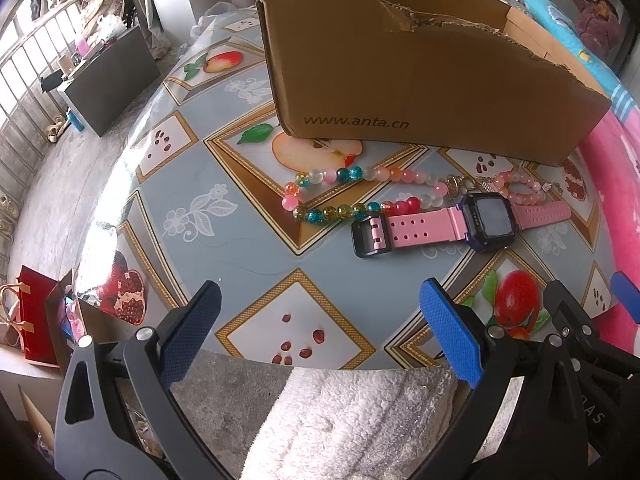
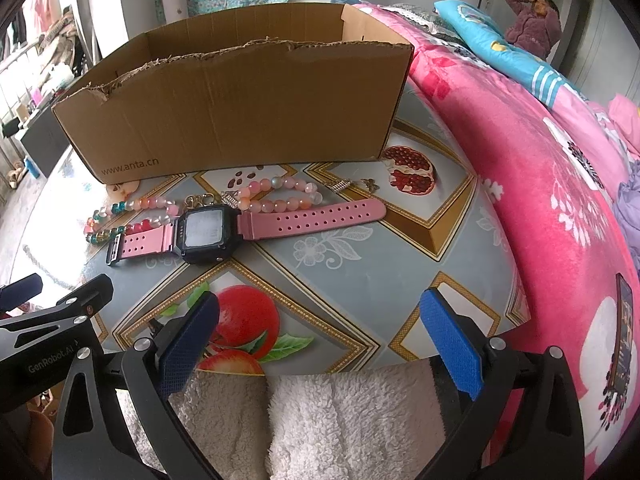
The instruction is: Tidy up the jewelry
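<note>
Both my grippers hang at the near table edge, jaws spread wide, holding nothing: left gripper (image 1: 320,320), right gripper (image 2: 320,320). The pink-strapped watch (image 2: 208,230) lies flat ahead of both, well apart from the fingertips, with the multicoloured bead strand (image 1: 340,192) and pink bead bracelet (image 2: 276,194) just behind it. Beyond stands the cardboard box (image 2: 240,108), printed "www.anta.cn". The left gripper's arm reads "GenRobot.AI".
</note>
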Tool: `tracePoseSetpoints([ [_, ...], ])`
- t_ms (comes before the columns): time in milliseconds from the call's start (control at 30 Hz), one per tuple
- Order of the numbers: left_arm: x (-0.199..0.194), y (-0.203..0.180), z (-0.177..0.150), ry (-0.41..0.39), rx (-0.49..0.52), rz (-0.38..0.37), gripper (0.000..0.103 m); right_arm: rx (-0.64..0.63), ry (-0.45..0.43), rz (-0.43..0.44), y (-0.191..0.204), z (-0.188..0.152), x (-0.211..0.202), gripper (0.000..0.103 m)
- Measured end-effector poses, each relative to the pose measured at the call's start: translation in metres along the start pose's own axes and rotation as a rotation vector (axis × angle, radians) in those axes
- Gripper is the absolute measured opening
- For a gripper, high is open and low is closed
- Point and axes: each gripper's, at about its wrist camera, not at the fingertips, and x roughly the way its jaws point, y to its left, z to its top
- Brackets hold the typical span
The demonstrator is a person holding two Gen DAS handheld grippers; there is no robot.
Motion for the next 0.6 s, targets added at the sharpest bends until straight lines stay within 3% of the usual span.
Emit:
tracePoseSetpoints([
  [600,0.0010,0.0046,-0.0013,0.004,-0.005,0.002,0.095,-0.003,0.003,0.001,0.0015,0.0011,0.0017,0.098],
])
